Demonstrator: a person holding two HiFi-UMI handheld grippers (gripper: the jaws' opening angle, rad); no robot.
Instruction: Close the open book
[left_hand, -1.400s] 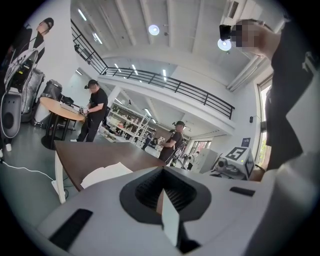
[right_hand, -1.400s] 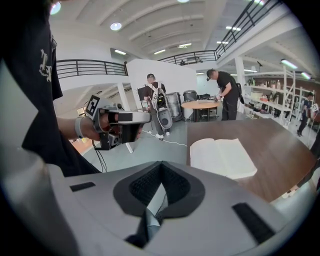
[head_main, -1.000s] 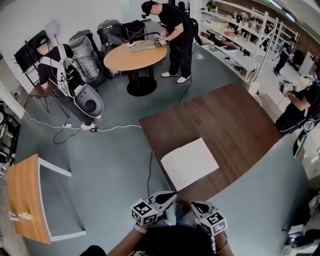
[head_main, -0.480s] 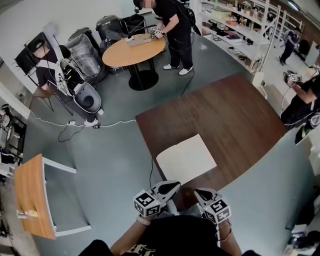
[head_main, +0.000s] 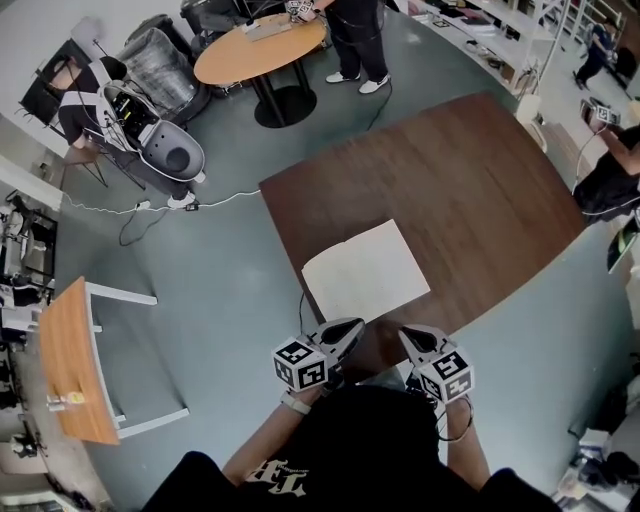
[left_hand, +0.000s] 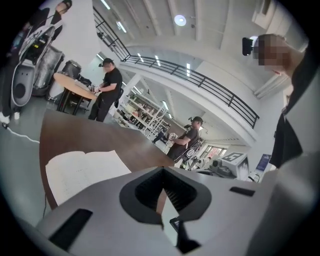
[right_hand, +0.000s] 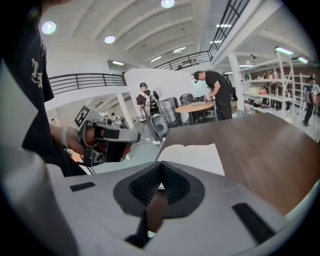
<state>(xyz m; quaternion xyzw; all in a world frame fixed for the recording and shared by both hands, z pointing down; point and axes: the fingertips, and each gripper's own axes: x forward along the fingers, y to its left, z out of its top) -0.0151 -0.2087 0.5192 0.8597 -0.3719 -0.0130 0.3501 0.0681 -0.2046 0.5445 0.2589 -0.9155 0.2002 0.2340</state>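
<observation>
The open book (head_main: 365, 270) lies flat with blank white pages up, near the front edge of a dark brown table (head_main: 470, 190). My left gripper (head_main: 354, 326) is shut and empty, its tip just short of the book's near left corner. My right gripper (head_main: 408, 334) is also shut and empty, off the near right corner. In the left gripper view the book (left_hand: 82, 170) lies left of and beyond the closed jaws (left_hand: 162, 170). The right gripper view shows the book (right_hand: 192, 152) straight ahead past its closed jaws (right_hand: 161, 165), with the left gripper (right_hand: 107, 142) to the left.
A person works at a round orange table (head_main: 260, 45) at the back. A wooden desk (head_main: 65, 370) stands at the left. A white cable (head_main: 150, 205) runs over the grey floor. Another person (head_main: 610, 170) stands by the table's right side.
The head view has come closer to the table. Both grippers have moved forward, up to the book's near edge. The book has not moved.
</observation>
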